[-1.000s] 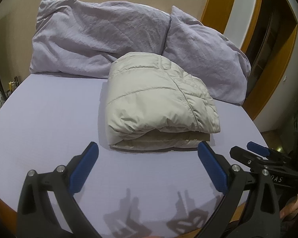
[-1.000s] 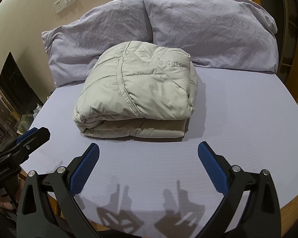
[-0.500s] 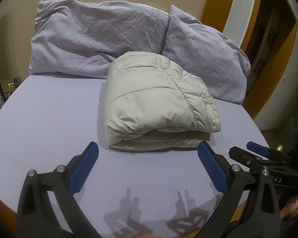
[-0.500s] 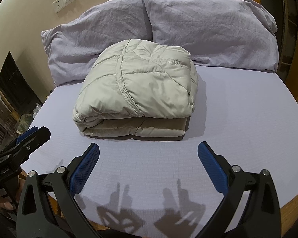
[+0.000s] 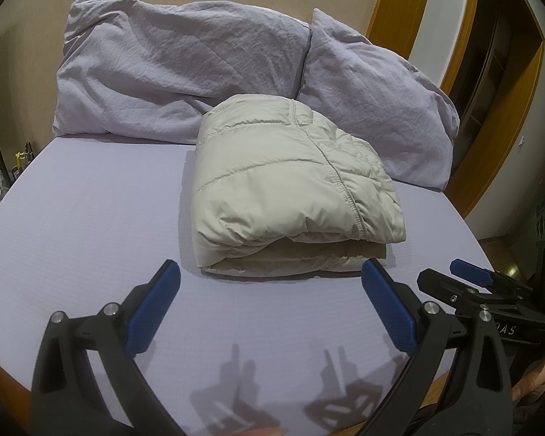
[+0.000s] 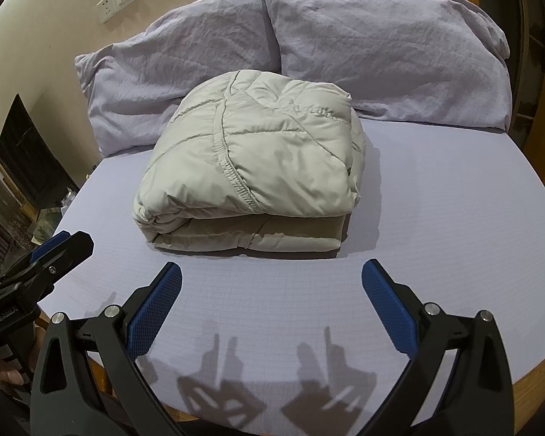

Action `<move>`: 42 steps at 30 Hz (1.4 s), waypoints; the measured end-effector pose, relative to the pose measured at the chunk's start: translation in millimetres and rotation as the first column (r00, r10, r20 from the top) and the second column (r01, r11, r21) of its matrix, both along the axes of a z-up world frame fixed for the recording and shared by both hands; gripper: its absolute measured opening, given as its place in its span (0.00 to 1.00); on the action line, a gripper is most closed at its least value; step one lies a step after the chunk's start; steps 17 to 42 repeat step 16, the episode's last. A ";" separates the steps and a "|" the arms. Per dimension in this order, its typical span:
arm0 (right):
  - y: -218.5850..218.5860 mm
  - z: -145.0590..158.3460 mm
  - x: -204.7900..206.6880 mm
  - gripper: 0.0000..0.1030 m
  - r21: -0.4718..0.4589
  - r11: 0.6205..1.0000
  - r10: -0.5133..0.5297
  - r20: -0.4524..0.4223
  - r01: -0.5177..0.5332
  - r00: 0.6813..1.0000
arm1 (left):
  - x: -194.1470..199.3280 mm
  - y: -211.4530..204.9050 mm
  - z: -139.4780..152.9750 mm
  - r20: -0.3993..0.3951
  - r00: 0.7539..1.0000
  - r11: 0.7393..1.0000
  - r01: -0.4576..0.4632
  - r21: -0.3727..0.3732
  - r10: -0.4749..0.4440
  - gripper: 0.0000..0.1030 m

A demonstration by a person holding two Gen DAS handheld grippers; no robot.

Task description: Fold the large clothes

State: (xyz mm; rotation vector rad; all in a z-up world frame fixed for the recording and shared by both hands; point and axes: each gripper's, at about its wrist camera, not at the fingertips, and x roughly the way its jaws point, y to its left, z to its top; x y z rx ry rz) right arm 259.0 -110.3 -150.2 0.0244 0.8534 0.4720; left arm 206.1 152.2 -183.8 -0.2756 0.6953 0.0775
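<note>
A beige quilted jacket [image 5: 290, 189] lies folded into a thick bundle on the lilac bed sheet [image 5: 91, 225], its folded edge facing me. In the right wrist view the same jacket [image 6: 258, 167] sits just beyond the fingers. My left gripper [image 5: 270, 283] hangs open over the sheet, a short way in front of the bundle, with nothing between its blue pads. My right gripper [image 6: 272, 283] is also open and empty, equally short of the jacket. Each gripper shows at the edge of the other's view: the right one [image 5: 472, 283] and the left one [image 6: 58, 250].
Two lilac pillows [image 5: 178, 76] [image 5: 378, 109] lean against the beige wall behind the jacket. A wooden door frame [image 5: 497, 116] stands at the right. Dark furniture [image 6: 21, 160] and small clutter lie left of the bed. The bed's wooden front edge [image 6: 527, 374] runs below the grippers.
Both grippers have drifted very slightly; the jacket sits marginally lower and nearer in the right wrist view. The jacket itself has not moved and both grippers stay open.
</note>
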 end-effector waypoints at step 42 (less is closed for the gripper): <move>2.8 -0.4 2.2 0.98 -0.001 1.000 -0.001 -0.010 0.001 1.000 | 4.0 4.6 -4.8 -0.015 1.000 1.000 -0.008 -0.003 0.008 0.97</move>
